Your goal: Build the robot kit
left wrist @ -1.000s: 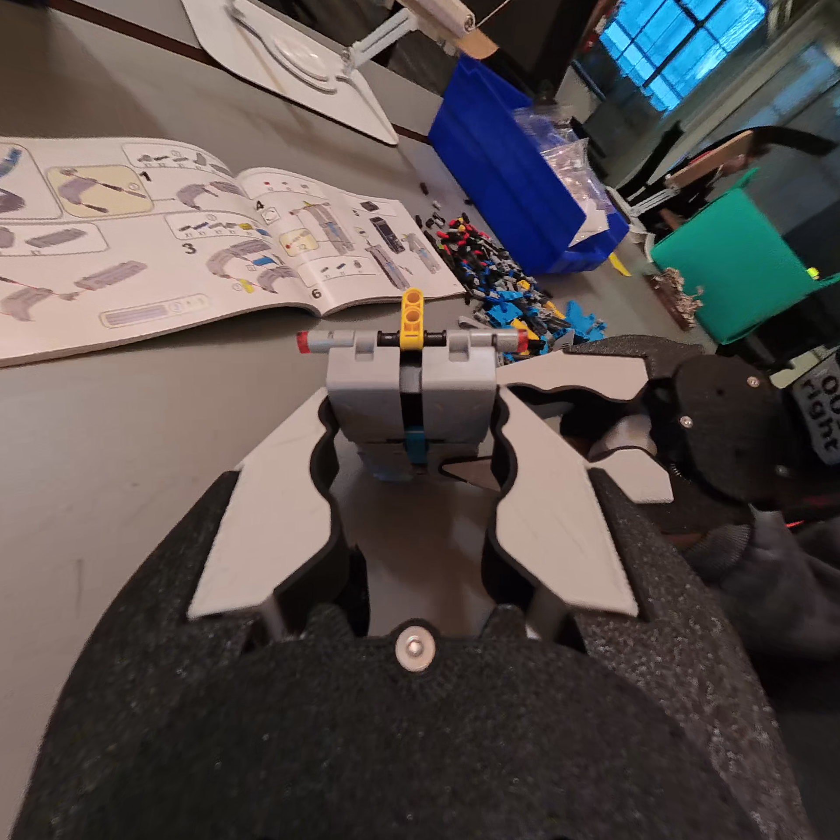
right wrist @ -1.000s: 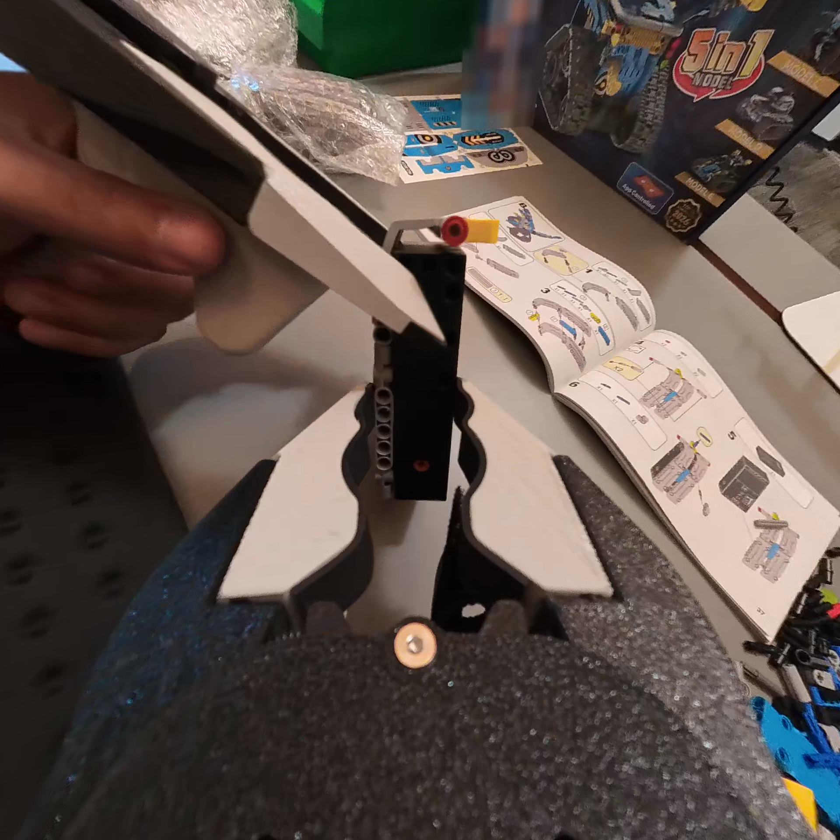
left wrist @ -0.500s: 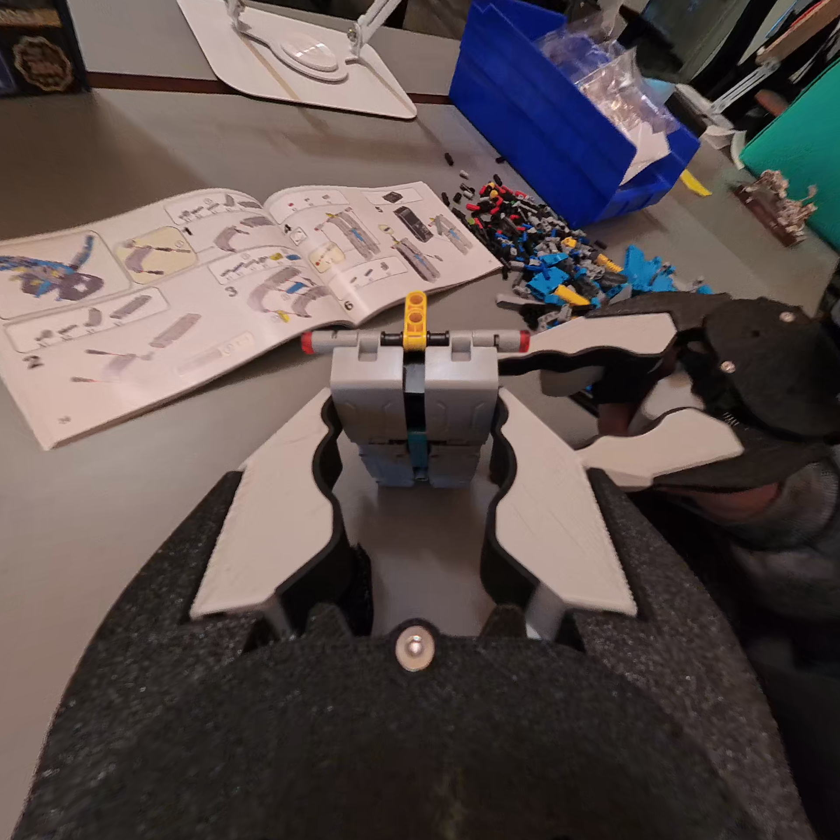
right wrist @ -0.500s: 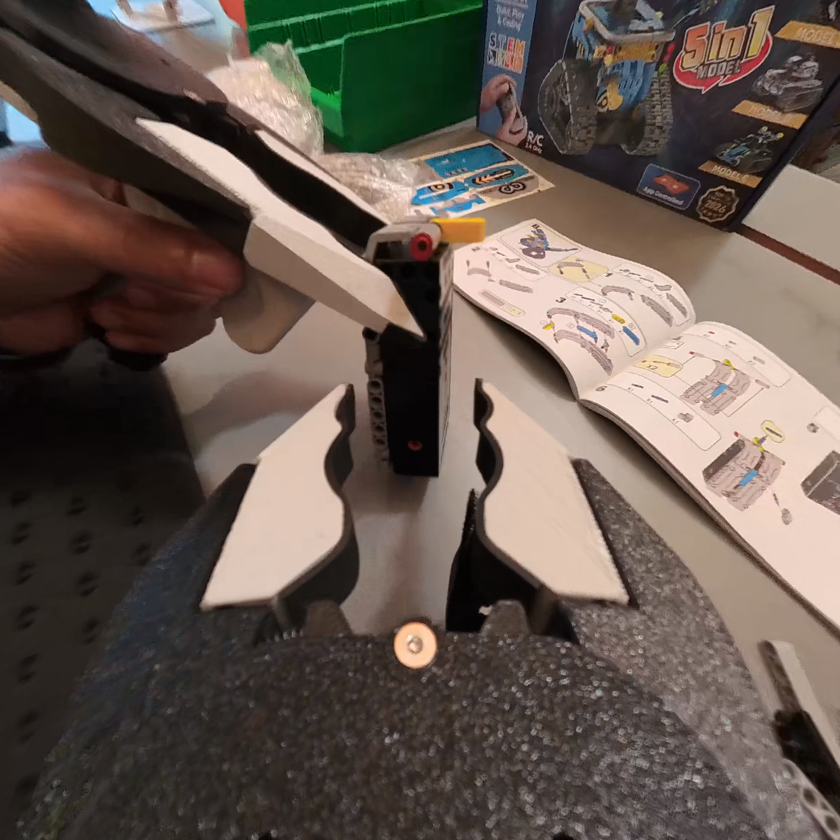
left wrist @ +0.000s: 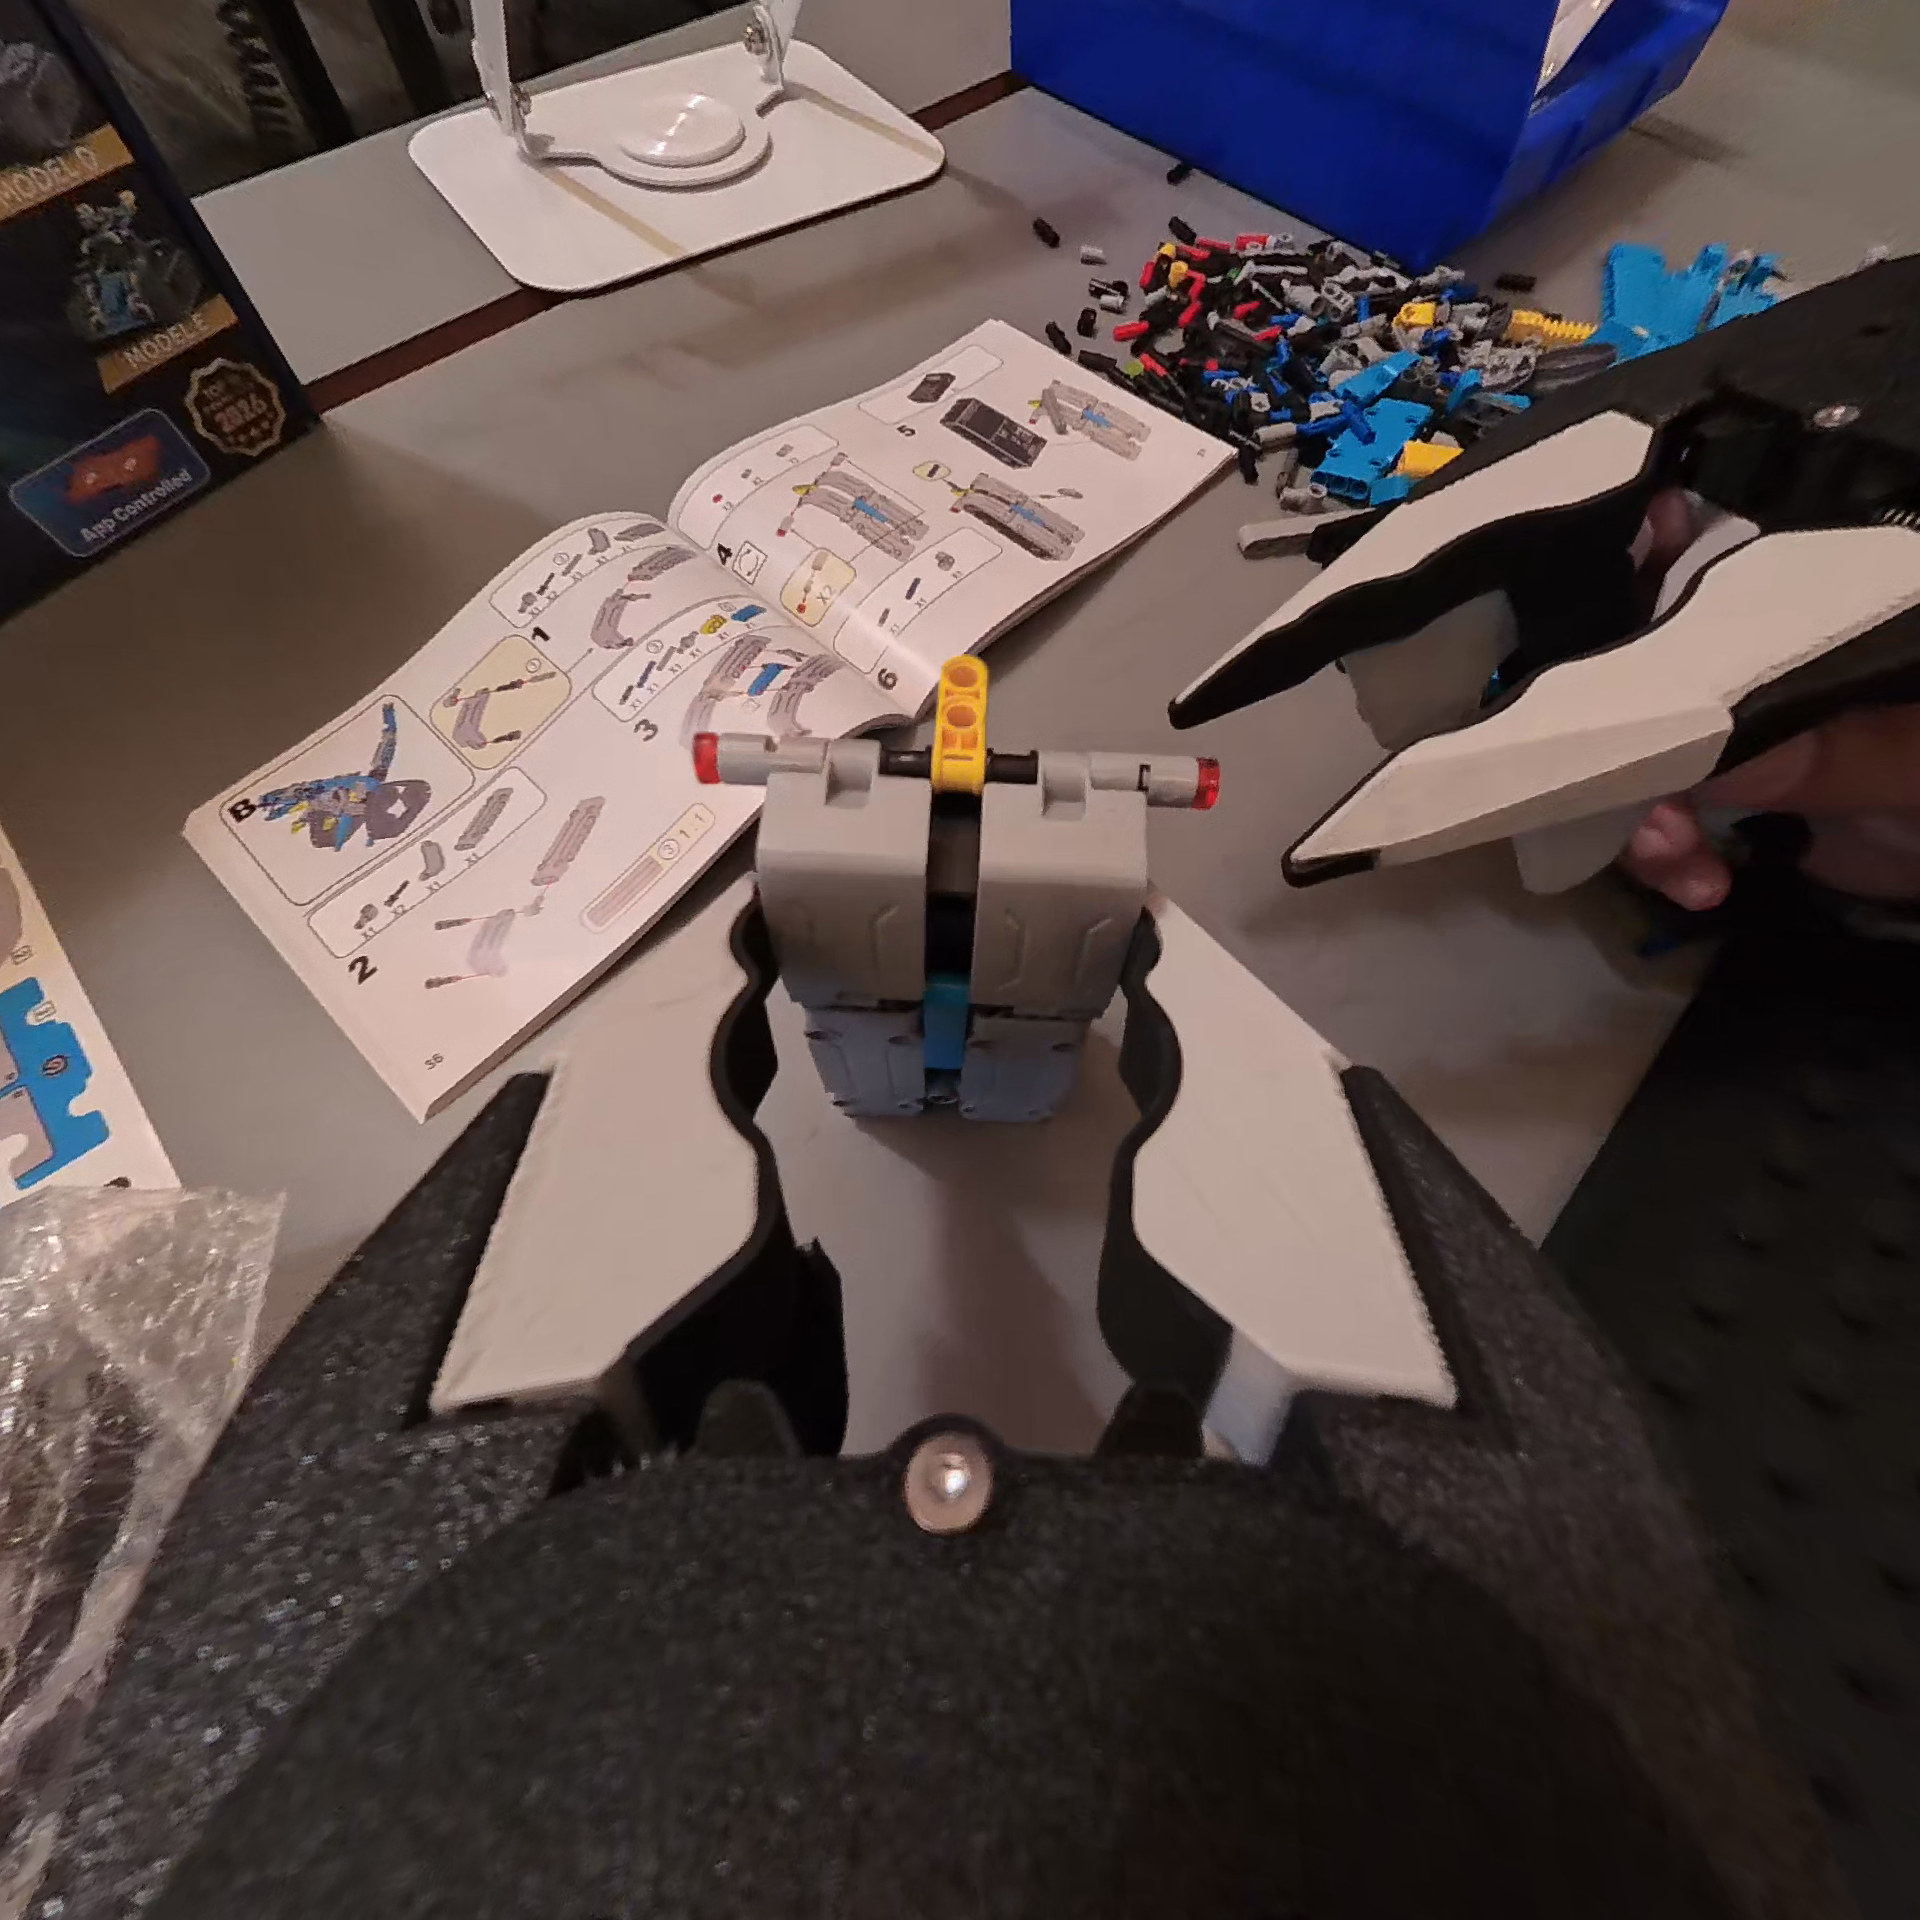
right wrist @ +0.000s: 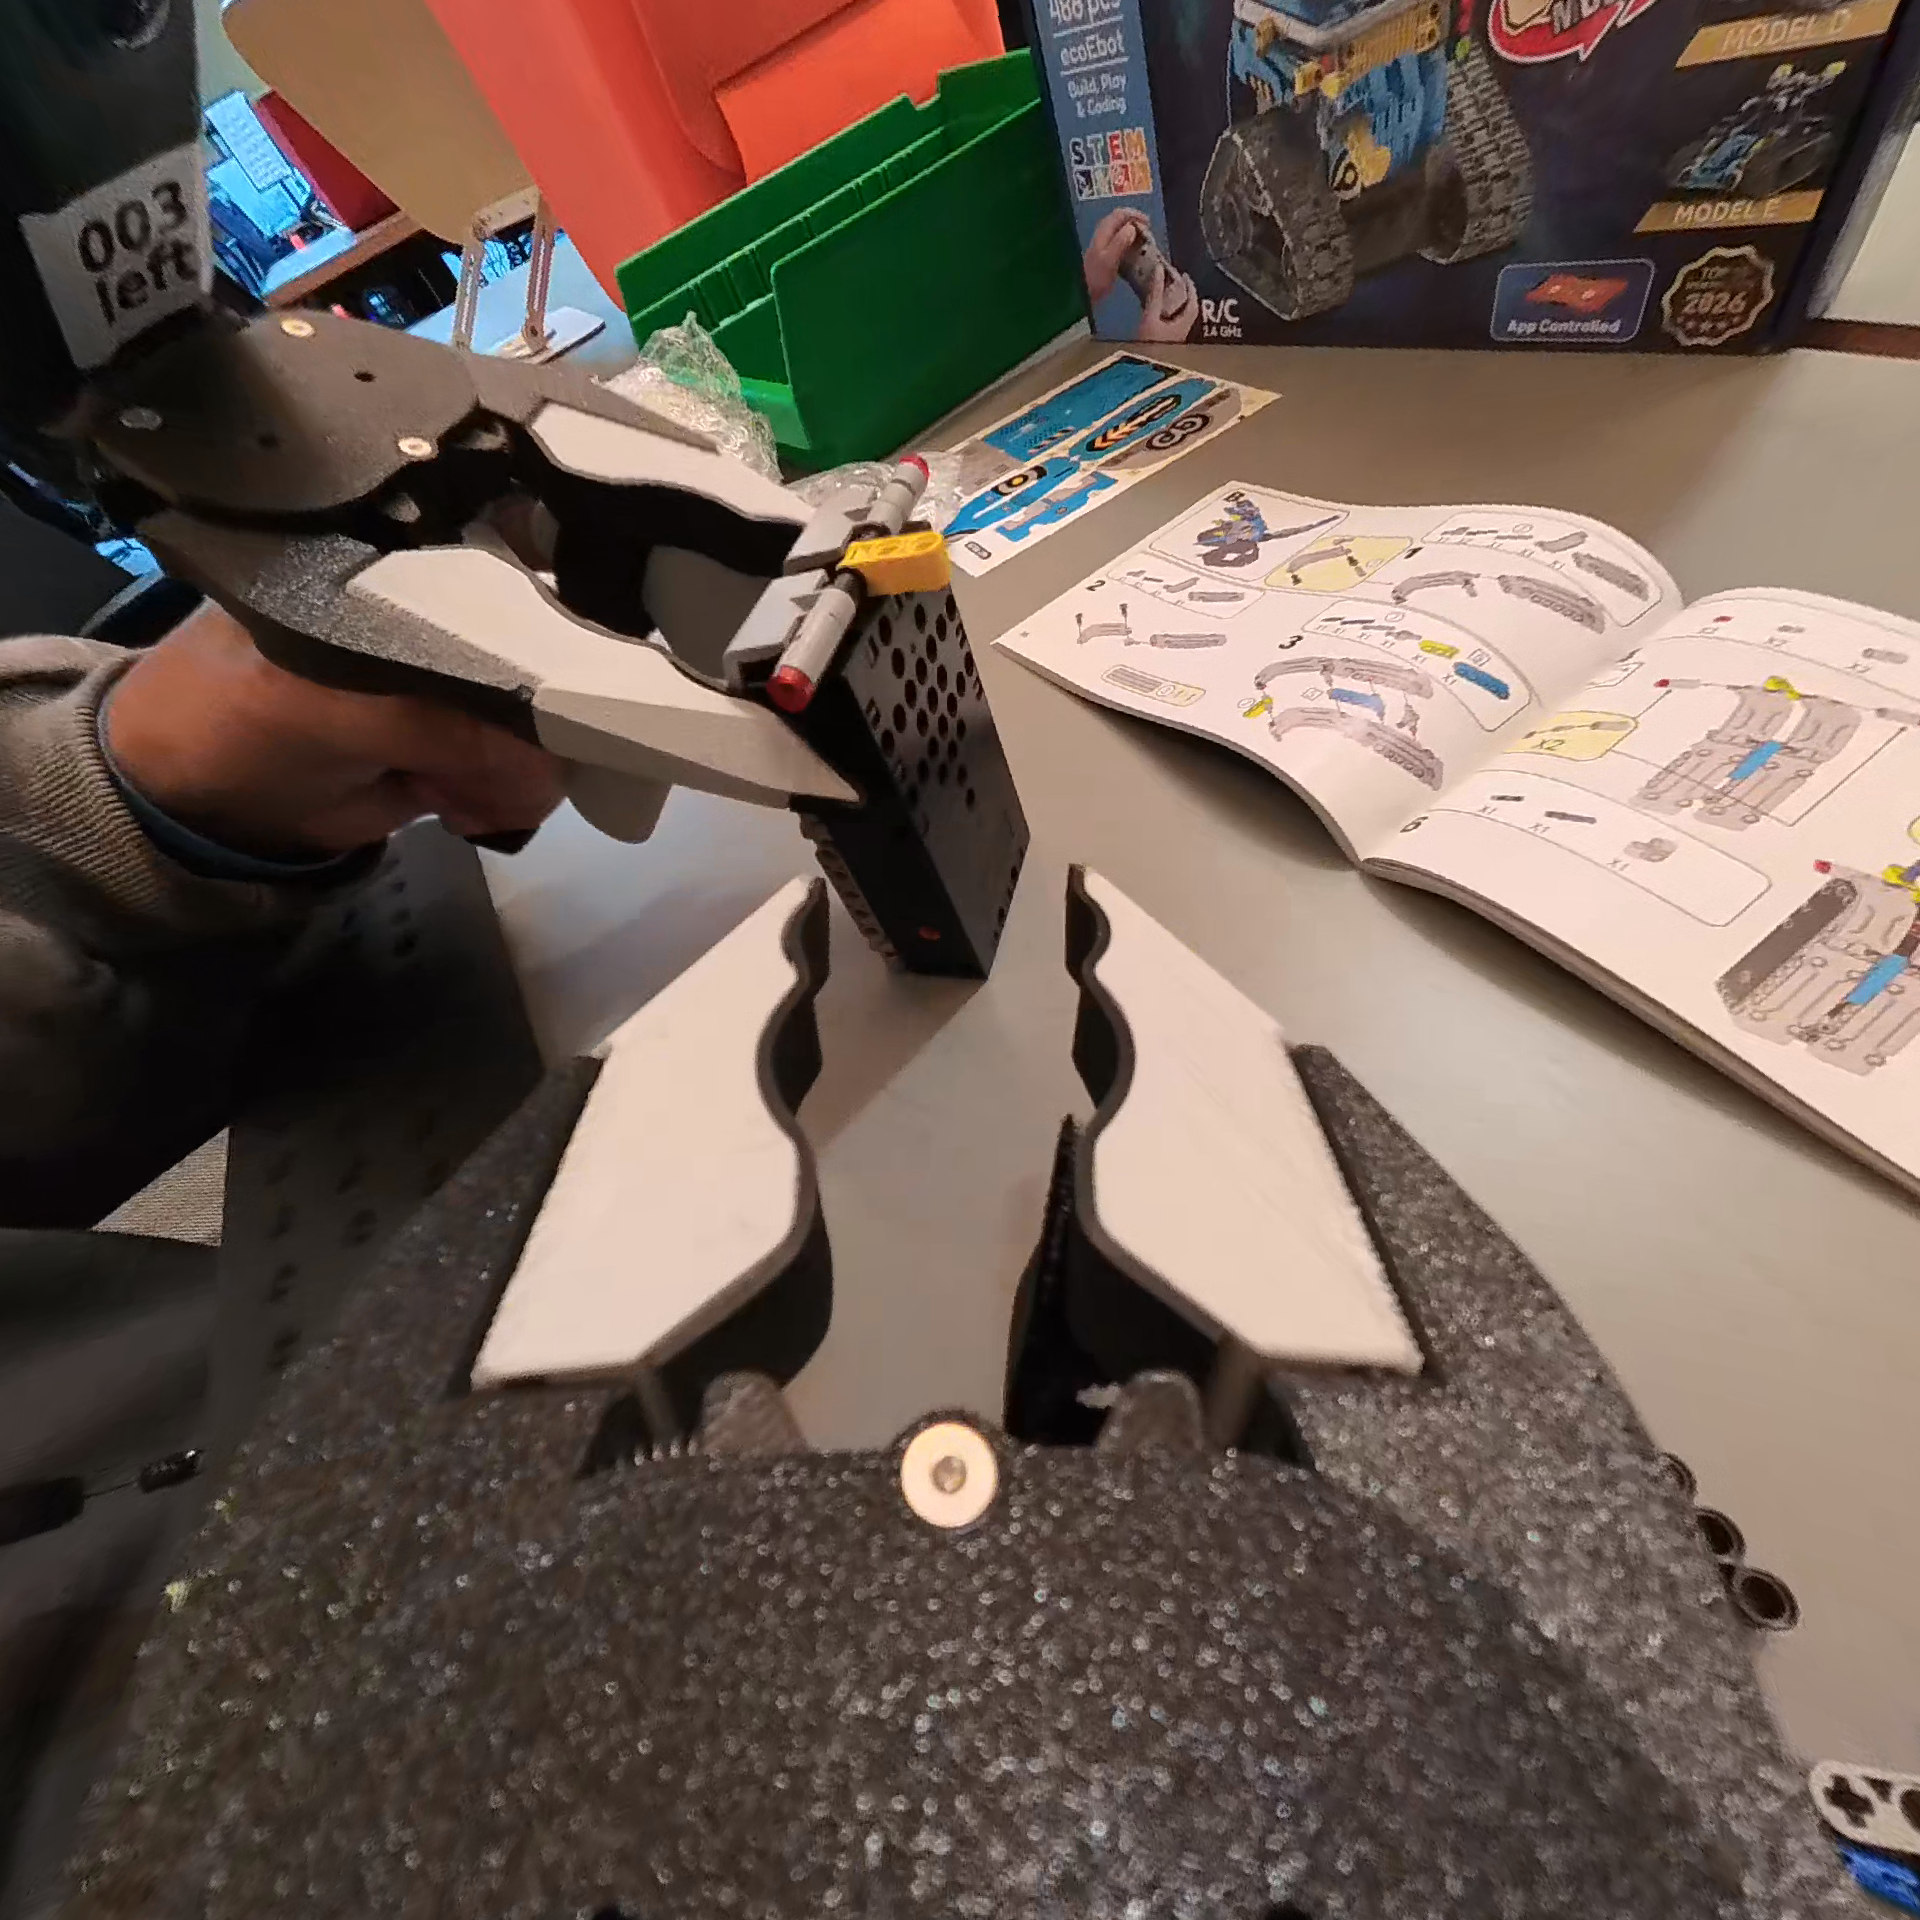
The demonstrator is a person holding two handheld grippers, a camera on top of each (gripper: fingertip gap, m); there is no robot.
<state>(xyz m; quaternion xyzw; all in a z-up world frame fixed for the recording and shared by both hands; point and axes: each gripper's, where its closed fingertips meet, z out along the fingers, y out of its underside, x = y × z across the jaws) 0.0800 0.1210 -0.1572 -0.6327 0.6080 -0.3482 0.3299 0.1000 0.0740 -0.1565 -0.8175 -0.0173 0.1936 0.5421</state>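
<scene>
My left gripper (left wrist: 948, 914) is shut on a brick assembly (left wrist: 951, 914): two grey panels around a black block, with a blue piece low in the middle, a yellow connector (left wrist: 962, 722) and a red-tipped axle (left wrist: 956, 771) across the top. In the right wrist view the same assembly (right wrist: 914, 779) is held tilted above the table by the left gripper (right wrist: 821, 665). My right gripper (right wrist: 945, 883) is open and empty, just short of the assembly's lower end. It also shows in the left wrist view (left wrist: 1236, 779), to the right of the assembly.
An open instruction booklet (left wrist: 665, 665) lies on the grey table (left wrist: 260, 644), also in the right wrist view (right wrist: 1507, 707). A pile of loose bricks (left wrist: 1340, 332) lies by a blue bin (left wrist: 1330, 94). A green bin (right wrist: 873, 260), a toy box (right wrist: 1455, 156), a sticker sheet (right wrist: 1091, 447) and crumpled plastic (left wrist: 104, 1382) stand around.
My right gripper let go of the black block, opened and drew back. My left gripper kept its hold and tilted, and its view swung left toward the box.
</scene>
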